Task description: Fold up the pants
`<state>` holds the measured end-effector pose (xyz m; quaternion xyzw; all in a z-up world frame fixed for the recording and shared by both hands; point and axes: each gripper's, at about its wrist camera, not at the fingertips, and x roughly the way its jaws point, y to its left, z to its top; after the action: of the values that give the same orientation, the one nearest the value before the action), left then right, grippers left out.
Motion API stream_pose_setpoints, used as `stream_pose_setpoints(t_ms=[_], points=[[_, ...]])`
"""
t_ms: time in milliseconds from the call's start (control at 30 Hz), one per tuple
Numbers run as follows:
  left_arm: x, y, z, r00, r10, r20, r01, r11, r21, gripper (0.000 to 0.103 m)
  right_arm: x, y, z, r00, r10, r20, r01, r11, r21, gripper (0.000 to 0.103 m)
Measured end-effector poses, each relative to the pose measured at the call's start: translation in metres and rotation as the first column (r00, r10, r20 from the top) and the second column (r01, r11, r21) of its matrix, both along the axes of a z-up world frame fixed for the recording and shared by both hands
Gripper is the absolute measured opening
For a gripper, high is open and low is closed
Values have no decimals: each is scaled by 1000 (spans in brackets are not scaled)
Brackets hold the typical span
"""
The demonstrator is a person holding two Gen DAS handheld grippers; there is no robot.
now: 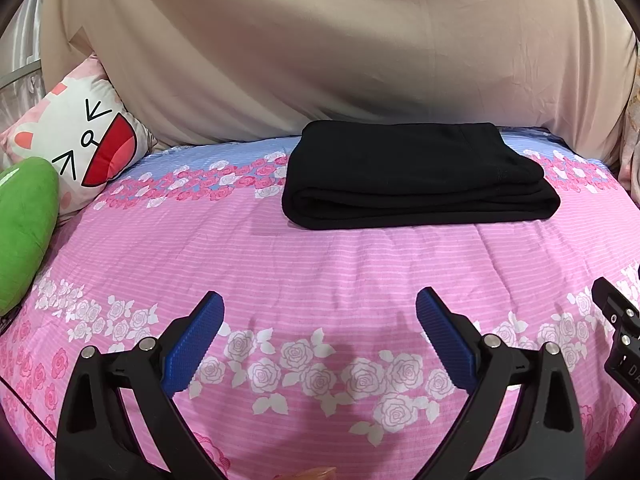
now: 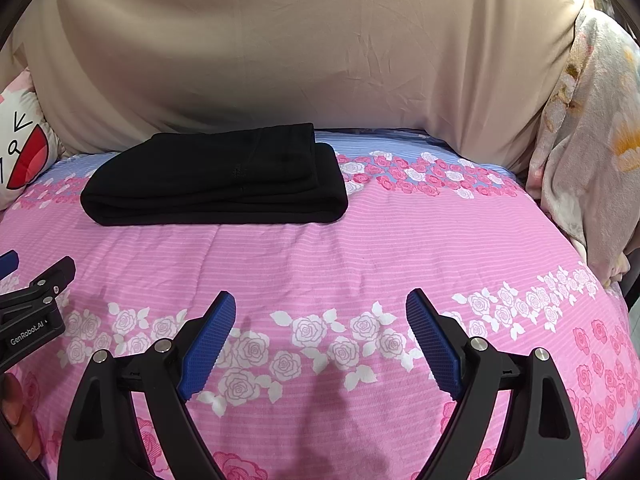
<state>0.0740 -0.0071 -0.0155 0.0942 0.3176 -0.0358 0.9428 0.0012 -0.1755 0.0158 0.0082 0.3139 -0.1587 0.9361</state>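
The black pants [image 1: 416,176] lie folded into a compact rectangle on the pink floral bedspread [image 1: 320,264], near the far edge of the bed. They also show in the right wrist view [image 2: 216,176], to the left of centre. My left gripper [image 1: 320,304] is open and empty, well short of the pants above the bedspread. My right gripper [image 2: 320,304] is open and empty, also short of the pants and to their right. Each gripper's body shows at the edge of the other's view.
A beige sheet [image 1: 320,48] hangs behind the bed. A cartoon cat pillow [image 1: 80,144] and a green plush [image 1: 24,232] sit at the left. A floral blanket [image 2: 588,148] is bunched at the right edge of the bed.
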Motion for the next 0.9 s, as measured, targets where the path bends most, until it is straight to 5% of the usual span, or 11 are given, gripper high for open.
stream_pose_setpoints(t_ms=[900], points=[[0,-1,2,1000,0,7,0,1000,3,95,0,1,0,1000,-3,1,3,1000,-1,85]])
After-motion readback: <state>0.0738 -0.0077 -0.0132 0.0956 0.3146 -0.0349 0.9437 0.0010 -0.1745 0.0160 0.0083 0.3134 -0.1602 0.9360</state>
